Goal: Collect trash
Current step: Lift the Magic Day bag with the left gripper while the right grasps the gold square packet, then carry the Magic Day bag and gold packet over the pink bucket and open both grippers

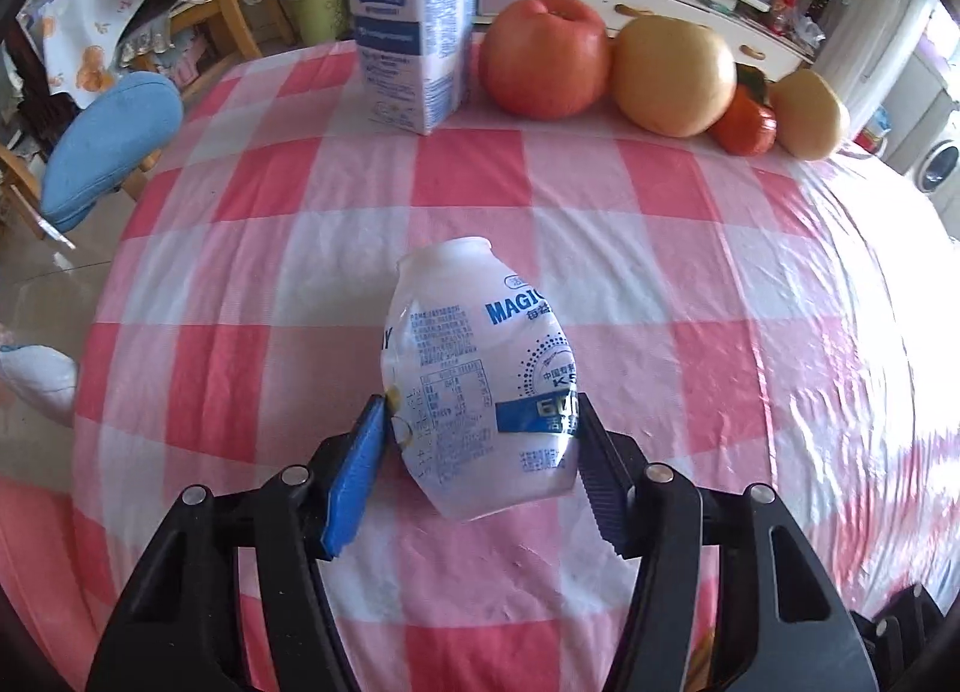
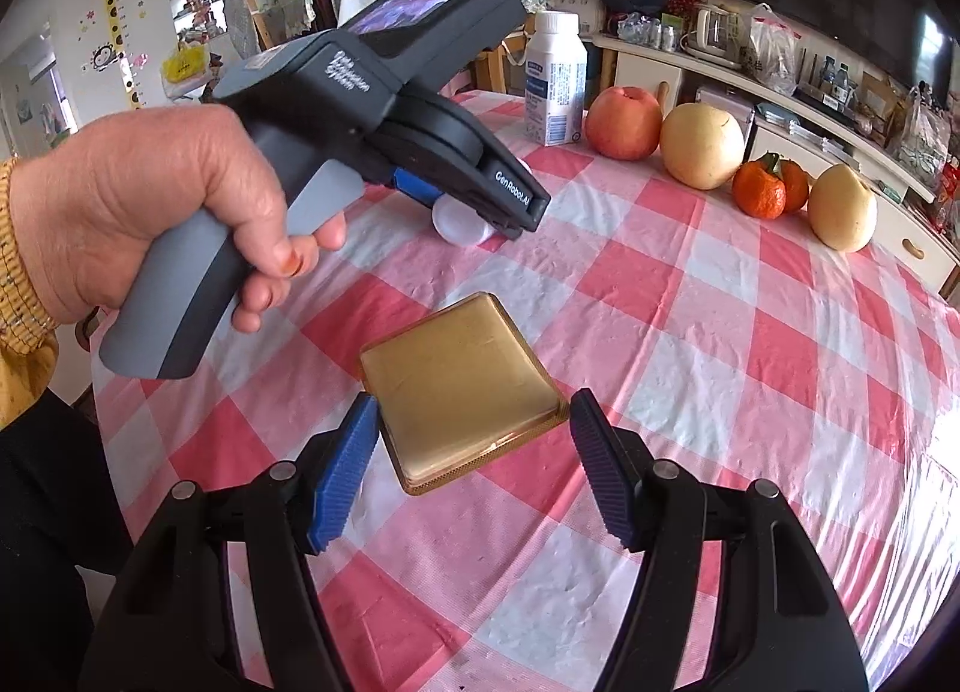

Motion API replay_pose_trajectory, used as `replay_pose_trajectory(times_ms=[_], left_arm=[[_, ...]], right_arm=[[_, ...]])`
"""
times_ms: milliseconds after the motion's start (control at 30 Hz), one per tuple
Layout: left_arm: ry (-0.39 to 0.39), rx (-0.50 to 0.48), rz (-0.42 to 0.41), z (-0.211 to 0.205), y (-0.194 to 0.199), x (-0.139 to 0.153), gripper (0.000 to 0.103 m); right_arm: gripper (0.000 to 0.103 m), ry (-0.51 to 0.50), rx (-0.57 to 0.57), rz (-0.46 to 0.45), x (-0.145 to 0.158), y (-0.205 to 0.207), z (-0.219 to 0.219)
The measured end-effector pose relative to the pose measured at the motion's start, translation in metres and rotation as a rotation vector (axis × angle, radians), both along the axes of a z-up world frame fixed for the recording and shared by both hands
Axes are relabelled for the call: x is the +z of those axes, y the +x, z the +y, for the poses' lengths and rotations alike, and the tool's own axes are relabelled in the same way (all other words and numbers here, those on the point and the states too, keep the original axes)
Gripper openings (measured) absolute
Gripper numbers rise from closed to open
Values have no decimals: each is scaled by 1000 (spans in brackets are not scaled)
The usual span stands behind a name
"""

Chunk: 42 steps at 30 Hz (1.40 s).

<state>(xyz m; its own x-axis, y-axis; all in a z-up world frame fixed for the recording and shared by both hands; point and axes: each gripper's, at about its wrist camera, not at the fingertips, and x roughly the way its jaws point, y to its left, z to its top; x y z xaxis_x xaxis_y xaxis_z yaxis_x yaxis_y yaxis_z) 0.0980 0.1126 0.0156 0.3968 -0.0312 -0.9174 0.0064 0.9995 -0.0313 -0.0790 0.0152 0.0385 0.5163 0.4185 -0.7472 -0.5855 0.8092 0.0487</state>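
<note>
A small empty white drink bottle with blue print lies on the pink-and-white checked tablecloth. My left gripper is shut on the bottle, both pads touching its sides. In the right wrist view the left gripper's body is held by a hand, and the bottle's base shows under it. A flat gold square box lies on the cloth. My right gripper is open around the box's near corner, with gaps on both sides.
A tall white bottle stands at the table's far side, beside a red apple, a yellow pear, a tangerine and another pear. A blue-cushioned chair stands left of the table. Cluttered cabinets line the back.
</note>
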Motion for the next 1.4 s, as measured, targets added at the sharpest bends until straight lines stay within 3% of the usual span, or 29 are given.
replay_pose_trajectory(times_ms=[633, 1033, 1400], left_arm=[[-13, -48, -148, 12, -89, 55, 61], [76, -19, -260, 50, -144, 83, 61], [148, 68, -358, 106, -172, 104, 61]], right_arm=[[67, 54, -43, 37, -4, -9, -14], [67, 95, -102, 54, -3, -20, -16], [67, 83, -93, 22, 11, -31, 16]])
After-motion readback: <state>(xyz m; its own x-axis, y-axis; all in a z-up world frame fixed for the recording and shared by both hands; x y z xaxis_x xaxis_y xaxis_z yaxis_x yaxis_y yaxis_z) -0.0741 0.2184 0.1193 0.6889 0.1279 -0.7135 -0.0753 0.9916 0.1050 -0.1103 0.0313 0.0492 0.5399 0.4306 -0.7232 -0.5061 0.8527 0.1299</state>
